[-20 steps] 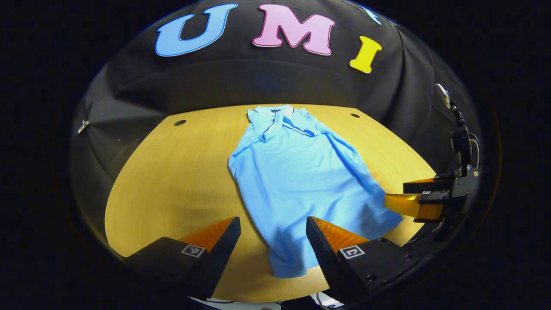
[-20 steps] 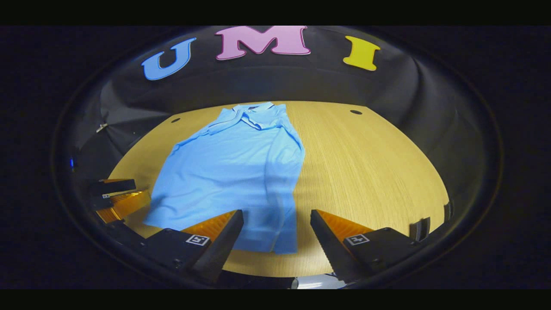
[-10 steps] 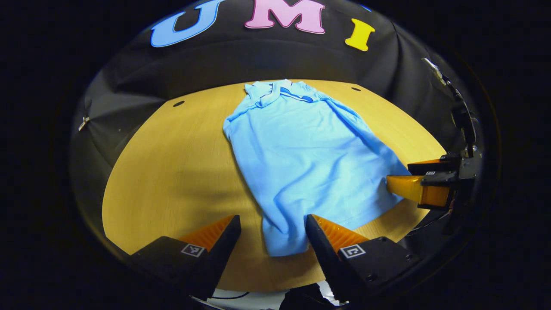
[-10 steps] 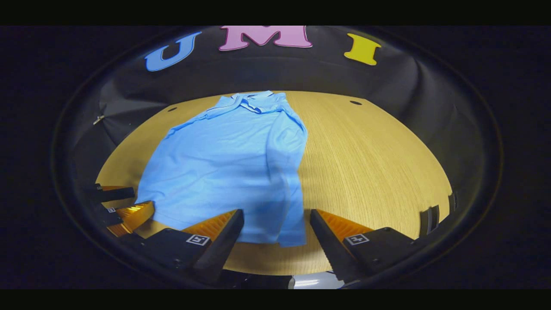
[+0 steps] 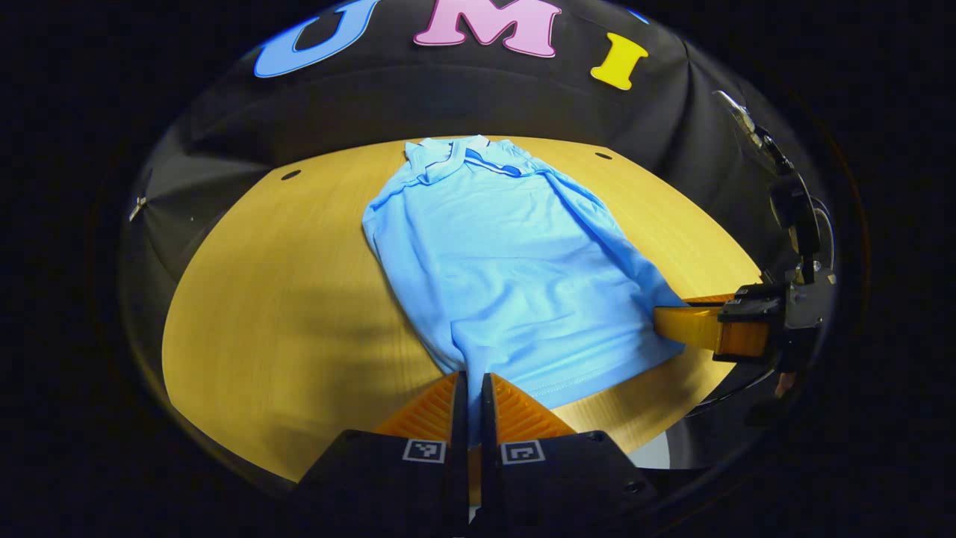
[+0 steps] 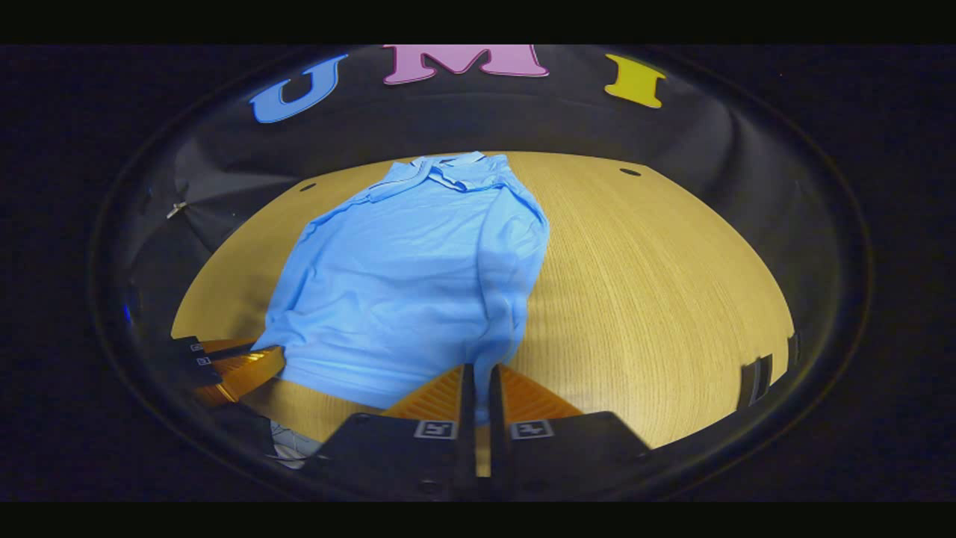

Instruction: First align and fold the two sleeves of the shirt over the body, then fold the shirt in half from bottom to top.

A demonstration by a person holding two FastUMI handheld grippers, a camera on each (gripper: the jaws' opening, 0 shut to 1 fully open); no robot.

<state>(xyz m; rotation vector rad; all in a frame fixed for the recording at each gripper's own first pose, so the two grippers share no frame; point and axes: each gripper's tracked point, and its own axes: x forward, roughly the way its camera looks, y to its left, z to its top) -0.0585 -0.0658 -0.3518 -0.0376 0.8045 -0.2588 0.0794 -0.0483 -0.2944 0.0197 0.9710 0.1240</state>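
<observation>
Since a second ago both pairs of fingers, which stood wide apart over the hem, have closed: your left gripper (image 5: 472,388) is now clenched on the near left corner of the light blue short-sleeved polo shirt (image 5: 500,261), and your right gripper (image 6: 478,381) is clamped on the near right corner of the same hem. In the left gripper view you can see the right gripper out at the hem's far end, and the right gripper view shows the left one at the opposite corner.

The shirt is soft, thin knit cloth; expect it to be light, limp and quick to sag or slip between your two holds, so I judge the corners of the stitched hem, where you have it, the firmest place to grasp.

It lies flat on the round pale wooden table (image 6: 657,284), collar at the far edge by the booth wall, hem nearest you. The sleeves look already folded over the body, leaving a long narrow panel with gentle wrinkles along the sides. The bottom-to-top fold is not yet made.
</observation>
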